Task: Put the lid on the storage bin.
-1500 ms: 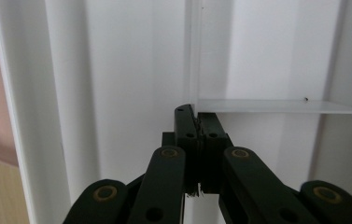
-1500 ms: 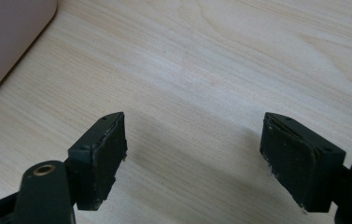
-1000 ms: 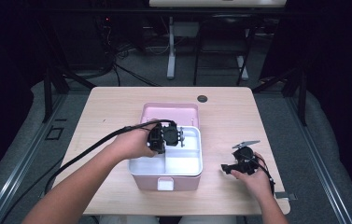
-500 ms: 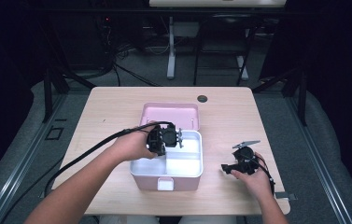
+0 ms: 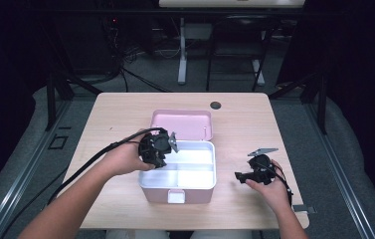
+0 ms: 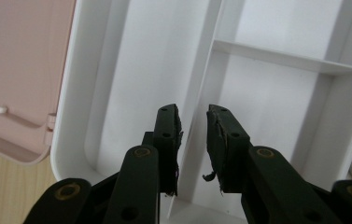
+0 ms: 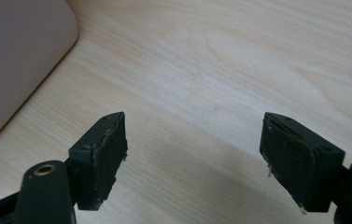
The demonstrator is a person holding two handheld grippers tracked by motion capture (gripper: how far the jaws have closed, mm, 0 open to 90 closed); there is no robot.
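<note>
An open pink lunch box (image 5: 177,188) with a white divided tray (image 6: 276,107) sits mid-table, its pink lid (image 5: 181,124) lying flat behind it. My left gripper (image 5: 169,146) hangs over the tray's left end. Seen from the left gripper view, my left gripper (image 6: 193,116) has its jaws a narrow gap apart on either side of the tray's long divider (image 6: 201,70), with nothing clamped between them. My right gripper (image 5: 239,176) rests low over bare wood to the right of the box. The right gripper view has my right gripper (image 7: 194,140) wide open and empty, beside the box's pink corner (image 7: 10,56).
All tray compartments look empty. A small black round grommet (image 5: 216,105) sits in the tabletop (image 5: 110,124) near the back edge. The left gripper's cable (image 5: 85,164) trails off the front left. Dark floor and stand legs surround the table.
My left gripper has drifted left, from the tray's middle towards its left end. The right gripper has stayed put.
</note>
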